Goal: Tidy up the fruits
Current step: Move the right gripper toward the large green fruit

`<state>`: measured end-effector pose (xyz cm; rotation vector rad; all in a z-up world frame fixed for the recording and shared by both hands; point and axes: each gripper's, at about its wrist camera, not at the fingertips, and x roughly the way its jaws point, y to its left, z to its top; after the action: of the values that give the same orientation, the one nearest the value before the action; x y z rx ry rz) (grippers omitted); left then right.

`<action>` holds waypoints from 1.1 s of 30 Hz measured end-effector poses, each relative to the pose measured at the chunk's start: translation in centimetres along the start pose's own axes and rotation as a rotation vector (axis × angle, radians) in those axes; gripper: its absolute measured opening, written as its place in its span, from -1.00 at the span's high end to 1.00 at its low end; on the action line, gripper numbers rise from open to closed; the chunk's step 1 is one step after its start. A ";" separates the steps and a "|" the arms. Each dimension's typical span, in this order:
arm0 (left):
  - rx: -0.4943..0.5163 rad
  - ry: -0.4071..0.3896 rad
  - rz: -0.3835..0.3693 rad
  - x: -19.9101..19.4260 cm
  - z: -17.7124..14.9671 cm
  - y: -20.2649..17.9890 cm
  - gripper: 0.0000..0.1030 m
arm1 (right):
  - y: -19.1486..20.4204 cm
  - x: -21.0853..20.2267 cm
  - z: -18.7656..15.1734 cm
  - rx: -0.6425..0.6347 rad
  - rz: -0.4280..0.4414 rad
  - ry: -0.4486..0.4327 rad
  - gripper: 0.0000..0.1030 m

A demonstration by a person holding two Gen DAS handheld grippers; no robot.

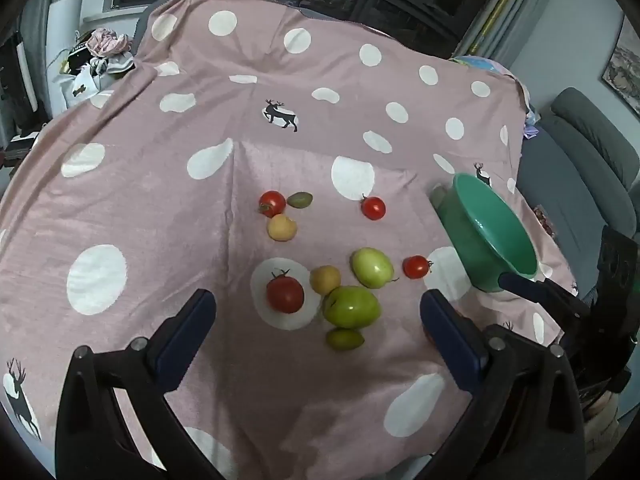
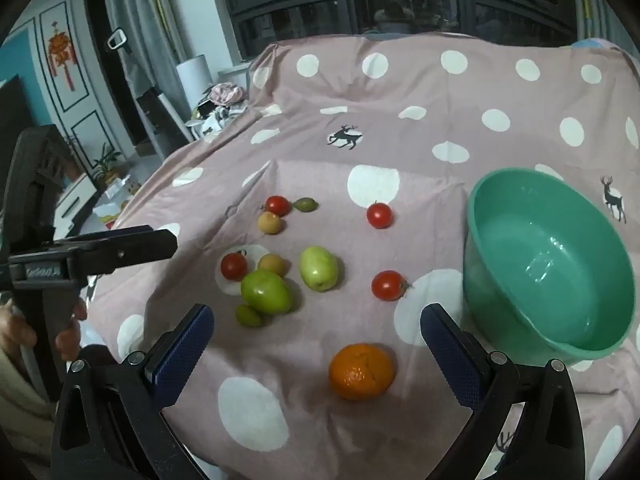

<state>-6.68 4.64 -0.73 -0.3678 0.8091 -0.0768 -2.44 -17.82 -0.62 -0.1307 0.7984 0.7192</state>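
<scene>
Fruit lies scattered on a pink polka-dot cloth [image 1: 168, 208]. In the left wrist view, a large red tomato [image 1: 285, 294], two big green fruits [image 1: 351, 306] [image 1: 372, 267], small yellow fruits and small red tomatoes [image 1: 416, 267] lie beyond my left gripper [image 1: 318, 312], which is open and holds nothing. In the right wrist view, an orange [image 2: 362, 371] rests on the cloth between and just beyond the tips of my right gripper [image 2: 317, 326], which is open and apart from it. The empty green bowl [image 2: 549, 264] stands to the right.
The cloth drops off at the table's left edge, where boxes and clutter [image 2: 224, 104] sit. A grey sofa [image 1: 588, 168] stands at the right in the left wrist view. A hand [image 2: 24, 332] holds the left gripper's handle at the left in the right wrist view.
</scene>
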 end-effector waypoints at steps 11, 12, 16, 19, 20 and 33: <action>0.128 0.013 -0.131 0.0 -1.8 -1.5 -0.97 | -1.9 0.1 -2.6 0.000 0.056 0.043 -0.99; 0.135 0.018 -0.132 0.1 -1.9 -1.7 -0.97 | -2.0 0.3 -2.8 0.002 0.054 0.053 -0.99; 0.151 0.036 -0.141 0.9 -1.9 -2.3 -0.94 | -2.0 0.5 -2.9 0.009 0.065 0.062 -0.99; 0.148 0.047 -0.144 1.4 -2.0 -2.4 -0.88 | -1.8 0.6 -2.7 0.007 0.077 0.057 -0.97; 0.145 0.052 -0.140 1.6 -2.0 -2.3 -0.85 | -1.9 0.9 -2.8 -0.009 0.073 0.019 -0.91; 0.153 0.096 -0.063 4.1 -1.7 -2.9 -0.61 | -2.2 2.0 -0.8 -0.002 0.087 -0.023 -0.79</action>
<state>-4.90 0.57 -3.59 -0.2467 0.8809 -0.2153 -0.60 -18.69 -2.89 -0.0902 0.7852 0.8024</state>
